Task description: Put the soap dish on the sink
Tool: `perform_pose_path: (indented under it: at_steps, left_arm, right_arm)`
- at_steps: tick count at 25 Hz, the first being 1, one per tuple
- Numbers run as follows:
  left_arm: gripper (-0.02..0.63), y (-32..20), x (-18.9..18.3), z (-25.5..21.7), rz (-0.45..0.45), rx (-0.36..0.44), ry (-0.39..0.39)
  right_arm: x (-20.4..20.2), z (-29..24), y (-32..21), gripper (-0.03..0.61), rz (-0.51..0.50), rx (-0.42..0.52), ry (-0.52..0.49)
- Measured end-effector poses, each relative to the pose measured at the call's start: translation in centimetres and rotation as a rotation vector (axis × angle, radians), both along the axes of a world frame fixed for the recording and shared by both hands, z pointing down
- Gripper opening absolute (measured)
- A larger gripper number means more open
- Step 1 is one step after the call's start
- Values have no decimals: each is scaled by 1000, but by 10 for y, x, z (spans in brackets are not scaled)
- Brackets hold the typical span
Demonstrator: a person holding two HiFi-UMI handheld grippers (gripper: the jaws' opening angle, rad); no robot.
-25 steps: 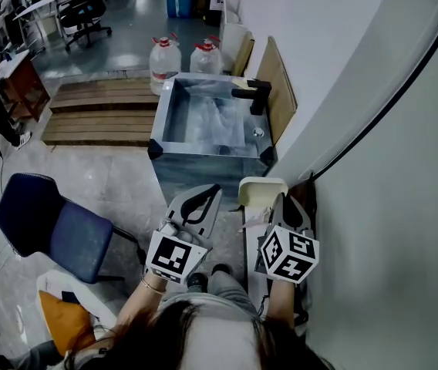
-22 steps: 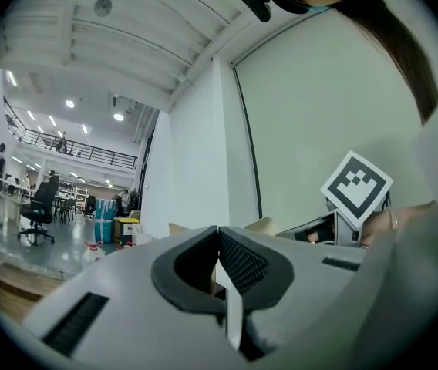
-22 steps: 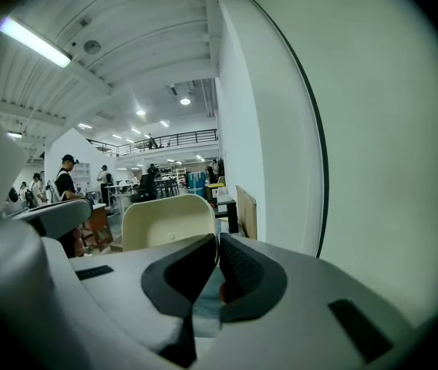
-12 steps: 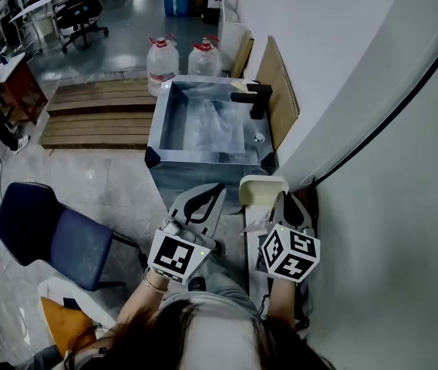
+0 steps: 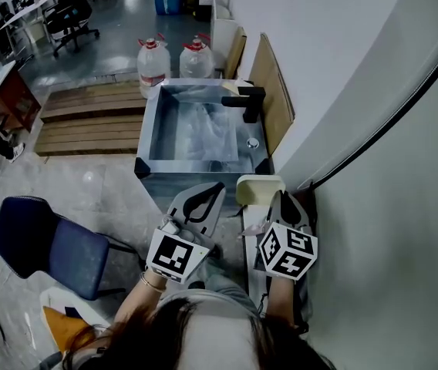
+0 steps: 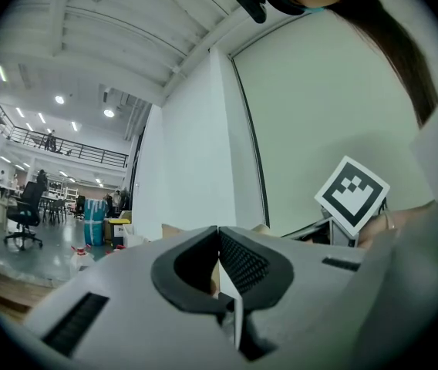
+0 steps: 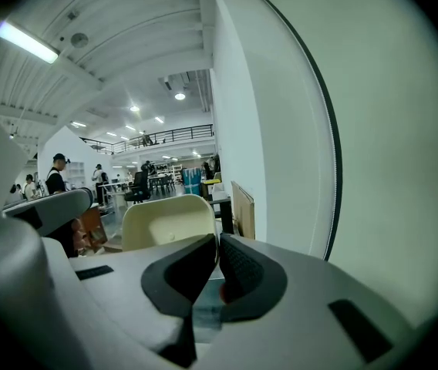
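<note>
The cream soap dish (image 5: pixel 259 189) is held out in front of my right gripper (image 5: pixel 279 199), which is shut on its near edge. In the right gripper view the soap dish (image 7: pixel 168 221) rises just beyond the closed right gripper (image 7: pixel 217 242). My left gripper (image 5: pixel 214 186) hangs beside it with jaws shut and nothing between them; the left gripper (image 6: pixel 218 234) shows the same in its own view. The steel sink (image 5: pixel 145 139) with a black faucet (image 5: pixel 247 99) stands just ahead, below the dish.
A wooden board (image 5: pixel 271 102) leans on the white wall right of the sink. Two water bottles (image 5: pixel 151 65) stand behind the sink, and wooden pallets (image 5: pixel 86 119) lie to its left. A blue chair (image 5: pixel 46 242) is at lower left.
The sink has shifted a little left and nearer in the head view as the person moves up. Both grippers keep their pose, and the dish stays held.
</note>
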State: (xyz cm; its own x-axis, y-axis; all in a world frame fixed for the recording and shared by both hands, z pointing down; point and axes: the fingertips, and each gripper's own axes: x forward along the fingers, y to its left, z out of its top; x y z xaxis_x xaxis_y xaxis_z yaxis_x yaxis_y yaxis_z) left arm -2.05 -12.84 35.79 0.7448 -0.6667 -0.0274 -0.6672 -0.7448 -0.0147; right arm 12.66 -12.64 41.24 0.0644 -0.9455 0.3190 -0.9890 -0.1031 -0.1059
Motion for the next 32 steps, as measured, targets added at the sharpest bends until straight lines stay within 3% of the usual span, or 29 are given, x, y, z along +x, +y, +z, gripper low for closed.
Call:
perform_pose_path:
  at_steps: [9,13,17,25,32]
  left_arm:
    - [9,-36,17,0,10,21,-16]
    - [9,-53,22,8,-5,-39,3]
    - [9,-70,28,9,-4,-12,-4]
    - [9,-104,38,19,-29,-52,5]
    - [9,-124,44,20,-21,-17,-2]
  right_arm:
    - [15,8,-40,35,-12,-18,0]
    - [20,14,-59,35,-24,-32,4]
    - [24,21,-78,35,-41,-48,10]
    - [29,37,-117,35,-81,-76,26]
    - [31,53,-142,35,-109,-114,57]
